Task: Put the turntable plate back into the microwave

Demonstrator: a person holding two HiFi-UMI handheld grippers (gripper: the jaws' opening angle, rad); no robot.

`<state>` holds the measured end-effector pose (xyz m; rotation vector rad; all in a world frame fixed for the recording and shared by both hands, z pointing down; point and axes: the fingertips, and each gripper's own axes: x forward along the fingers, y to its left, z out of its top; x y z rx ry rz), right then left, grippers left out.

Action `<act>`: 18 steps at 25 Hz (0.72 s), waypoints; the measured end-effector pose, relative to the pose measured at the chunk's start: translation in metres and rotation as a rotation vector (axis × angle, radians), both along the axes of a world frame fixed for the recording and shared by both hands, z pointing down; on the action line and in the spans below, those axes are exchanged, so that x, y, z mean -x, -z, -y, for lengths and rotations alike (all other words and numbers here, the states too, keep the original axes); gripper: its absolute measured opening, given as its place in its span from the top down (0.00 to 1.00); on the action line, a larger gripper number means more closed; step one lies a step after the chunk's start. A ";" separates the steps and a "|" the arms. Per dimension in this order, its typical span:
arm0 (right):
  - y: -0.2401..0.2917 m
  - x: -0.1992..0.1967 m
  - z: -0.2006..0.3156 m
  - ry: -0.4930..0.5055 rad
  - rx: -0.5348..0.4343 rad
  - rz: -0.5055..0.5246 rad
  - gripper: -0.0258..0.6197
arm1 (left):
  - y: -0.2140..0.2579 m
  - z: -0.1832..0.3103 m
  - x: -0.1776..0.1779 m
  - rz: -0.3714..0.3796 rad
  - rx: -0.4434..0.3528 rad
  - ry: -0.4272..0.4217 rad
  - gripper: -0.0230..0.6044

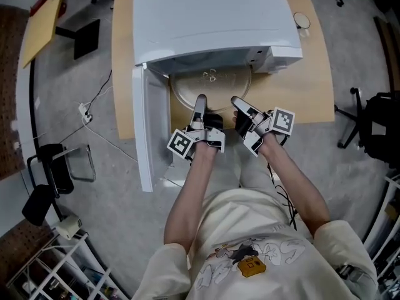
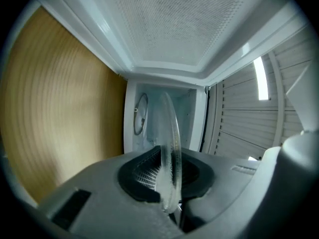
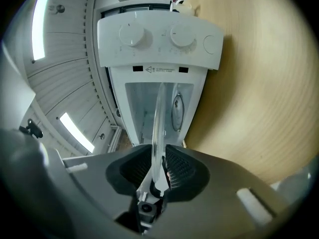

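Nearest us, our left gripper (image 2: 167, 179) has its jaws pinching the near rim of the turntable plate (image 1: 212, 87). Just beside it, our right gripper (image 3: 158, 169) has its jaws spread, with the rim between them unpressed. Beyond, the plate reaches partway into the open microwave (image 1: 212, 17) on the wooden surface (image 1: 312, 86).

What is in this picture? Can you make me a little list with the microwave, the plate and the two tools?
microwave: white, standing on a wooden table
door: swung wide open
plate: clear glass, partly inside the microwave, near edge still sticking out
left tool: shut on the plate's rim
right tool: rim sits between its jaws, but the pads seem not to press on it
job: plate not fully in yet
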<state>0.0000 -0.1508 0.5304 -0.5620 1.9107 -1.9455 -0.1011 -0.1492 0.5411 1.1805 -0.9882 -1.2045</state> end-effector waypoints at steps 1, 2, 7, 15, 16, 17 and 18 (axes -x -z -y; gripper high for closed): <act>-0.001 0.004 0.001 0.008 -0.005 -0.009 0.82 | -0.002 0.006 0.003 -0.004 0.004 0.010 0.92; -0.004 0.007 0.001 0.017 -0.010 -0.026 0.83 | -0.005 0.011 0.006 -0.003 0.007 0.017 0.91; -0.016 0.024 0.023 0.014 -0.039 -0.065 0.86 | -0.006 0.042 0.017 0.033 -0.025 0.004 0.92; -0.035 0.030 0.053 -0.049 0.005 -0.050 0.88 | -0.029 0.073 0.021 0.034 0.010 -0.024 0.92; -0.037 0.030 0.057 -0.050 0.006 -0.052 0.88 | -0.037 0.076 0.023 0.042 0.023 -0.031 0.92; -0.039 0.031 0.061 -0.053 0.006 -0.054 0.88 | -0.043 0.079 0.024 0.046 0.032 -0.035 0.92; -0.040 0.032 0.064 -0.056 0.006 -0.058 0.88 | -0.044 0.081 0.024 0.043 0.038 -0.034 0.92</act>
